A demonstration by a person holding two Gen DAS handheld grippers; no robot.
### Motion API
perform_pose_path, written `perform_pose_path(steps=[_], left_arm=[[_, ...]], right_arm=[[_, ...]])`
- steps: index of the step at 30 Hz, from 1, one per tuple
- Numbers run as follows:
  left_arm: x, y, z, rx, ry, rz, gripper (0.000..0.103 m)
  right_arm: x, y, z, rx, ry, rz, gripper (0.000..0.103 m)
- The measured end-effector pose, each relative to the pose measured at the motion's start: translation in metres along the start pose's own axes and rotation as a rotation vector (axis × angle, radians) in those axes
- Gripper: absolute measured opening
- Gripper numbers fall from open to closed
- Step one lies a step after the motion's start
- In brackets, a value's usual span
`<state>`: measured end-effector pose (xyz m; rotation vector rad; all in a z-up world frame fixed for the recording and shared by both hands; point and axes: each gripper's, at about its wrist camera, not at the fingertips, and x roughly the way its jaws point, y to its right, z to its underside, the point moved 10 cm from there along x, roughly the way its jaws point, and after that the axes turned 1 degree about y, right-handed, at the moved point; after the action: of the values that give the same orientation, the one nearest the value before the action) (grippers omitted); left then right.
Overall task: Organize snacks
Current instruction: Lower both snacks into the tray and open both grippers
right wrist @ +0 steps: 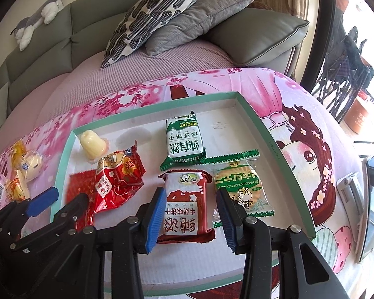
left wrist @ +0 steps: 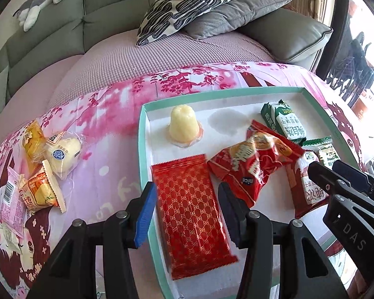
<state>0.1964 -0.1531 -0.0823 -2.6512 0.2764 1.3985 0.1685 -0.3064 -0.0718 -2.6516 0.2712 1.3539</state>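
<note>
Bright daylight from right, blown-out glare; fisheye-warped edges.

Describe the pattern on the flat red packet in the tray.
Red packet with a gold interlocking lattice print; clearest in the left wrist view.

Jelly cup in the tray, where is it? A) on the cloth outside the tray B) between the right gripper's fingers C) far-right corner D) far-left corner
D: the jelly cup stands upside down in the far-left corner of the tray, apart from the packets.
</note>
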Motion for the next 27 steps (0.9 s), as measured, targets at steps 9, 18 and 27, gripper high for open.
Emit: perform_pose_path(steps=[9,18,27], left_arm=[[-0.020,-0.009,-0.010,-0.018,0.049,-0.004,0.053],[-0.016,-0.031,-0.009,-0.072,0.043,-0.033,0.053],[-0.010,-0.062,-0.006,-0.158,0.043,-0.084,0.085]], right_arm=[[-0.011,0.001,-0.007,0.009,0.035,0.000,0.045],[-0.006,0.000,-0.003,0.004,0.012,0.008,0.050],[0.001,0.003,-0.001,-0.017,0.017,0.036,0.093]])
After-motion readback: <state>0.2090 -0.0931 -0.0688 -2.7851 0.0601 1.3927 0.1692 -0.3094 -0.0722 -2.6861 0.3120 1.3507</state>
